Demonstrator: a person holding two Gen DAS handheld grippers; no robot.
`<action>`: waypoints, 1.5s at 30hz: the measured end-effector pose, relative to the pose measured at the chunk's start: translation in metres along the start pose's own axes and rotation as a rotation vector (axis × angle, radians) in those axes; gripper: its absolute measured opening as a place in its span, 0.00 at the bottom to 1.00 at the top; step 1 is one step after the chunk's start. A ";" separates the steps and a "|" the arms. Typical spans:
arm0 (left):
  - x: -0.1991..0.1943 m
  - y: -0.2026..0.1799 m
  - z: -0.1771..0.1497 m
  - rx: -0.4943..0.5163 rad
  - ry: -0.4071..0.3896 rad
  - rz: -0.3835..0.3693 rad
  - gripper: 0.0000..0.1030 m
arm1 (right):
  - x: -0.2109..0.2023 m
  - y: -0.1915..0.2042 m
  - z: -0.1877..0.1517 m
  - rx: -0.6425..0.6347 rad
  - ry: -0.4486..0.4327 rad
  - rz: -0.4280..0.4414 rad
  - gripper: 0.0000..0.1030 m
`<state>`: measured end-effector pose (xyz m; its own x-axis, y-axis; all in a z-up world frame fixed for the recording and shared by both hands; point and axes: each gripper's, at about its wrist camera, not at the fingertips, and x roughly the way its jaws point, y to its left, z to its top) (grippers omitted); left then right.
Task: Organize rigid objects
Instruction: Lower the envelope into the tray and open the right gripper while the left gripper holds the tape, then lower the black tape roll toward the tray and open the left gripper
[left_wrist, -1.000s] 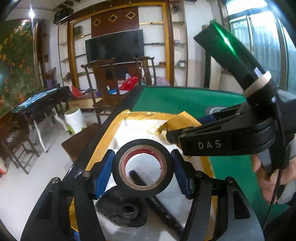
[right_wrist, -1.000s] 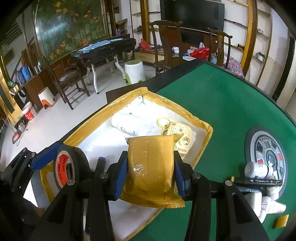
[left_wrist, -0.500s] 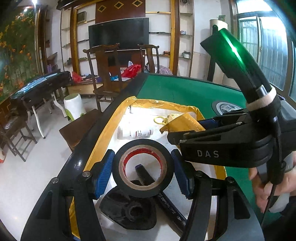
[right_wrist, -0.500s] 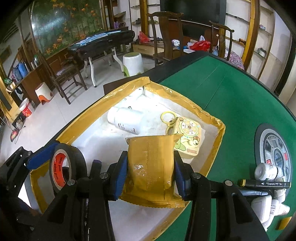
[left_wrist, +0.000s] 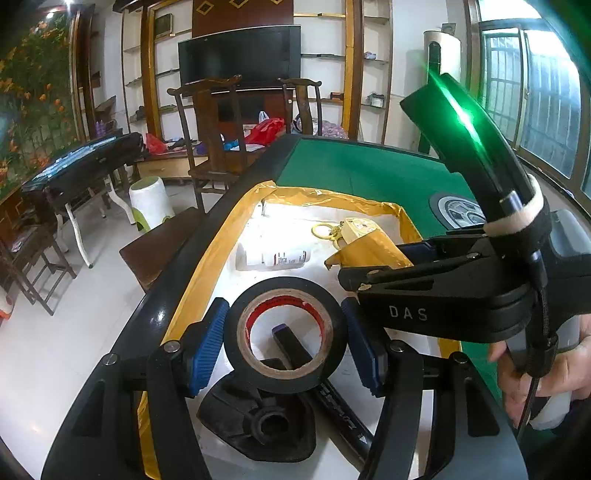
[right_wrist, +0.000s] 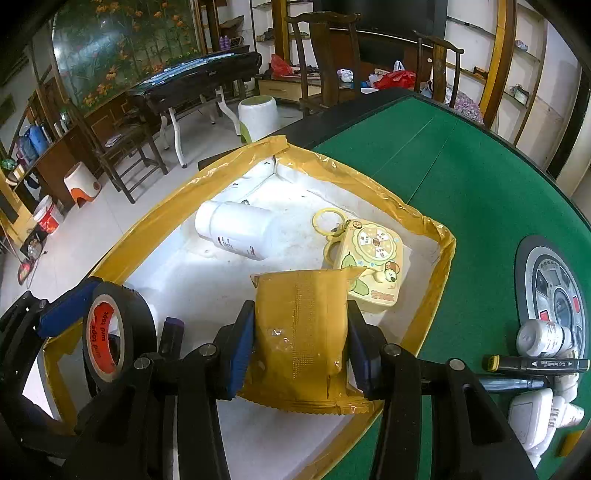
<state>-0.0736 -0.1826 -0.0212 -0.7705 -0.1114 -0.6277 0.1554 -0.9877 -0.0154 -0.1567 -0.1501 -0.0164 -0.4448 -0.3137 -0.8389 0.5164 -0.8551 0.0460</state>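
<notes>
- Your left gripper (left_wrist: 284, 332) clamps the black tape roll (left_wrist: 285, 334) upright above the near end of the white tray (right_wrist: 177, 236).
- Your right gripper (right_wrist: 301, 332) grips the yellow packet (right_wrist: 299, 332) over the tray's middle; both loads need only go straight down.

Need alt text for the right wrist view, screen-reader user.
The right gripper clamps a yellow packet above a white tray with yellow taped edges, which holds a white bottle and a yellow keychain toy. At left, the left gripper holds a black tape roll; the tray sits on a green table.
</notes>
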 end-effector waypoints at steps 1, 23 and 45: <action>0.000 0.000 0.000 -0.001 0.001 0.001 0.60 | 0.000 0.000 0.000 0.002 0.002 0.001 0.41; -0.054 -0.013 -0.001 -0.027 -0.229 0.012 0.80 | -0.088 -0.012 -0.032 -0.014 -0.276 -0.114 0.60; -0.124 -0.128 -0.047 0.283 -0.774 0.114 0.82 | -0.183 -0.053 -0.179 0.005 -0.545 -0.389 0.74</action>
<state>0.0308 -0.0378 0.0220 -0.9829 -0.1543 0.1010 0.1767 -0.9445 0.2771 0.0286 0.0263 0.0381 -0.9046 -0.1447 -0.4011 0.2409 -0.9495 -0.2008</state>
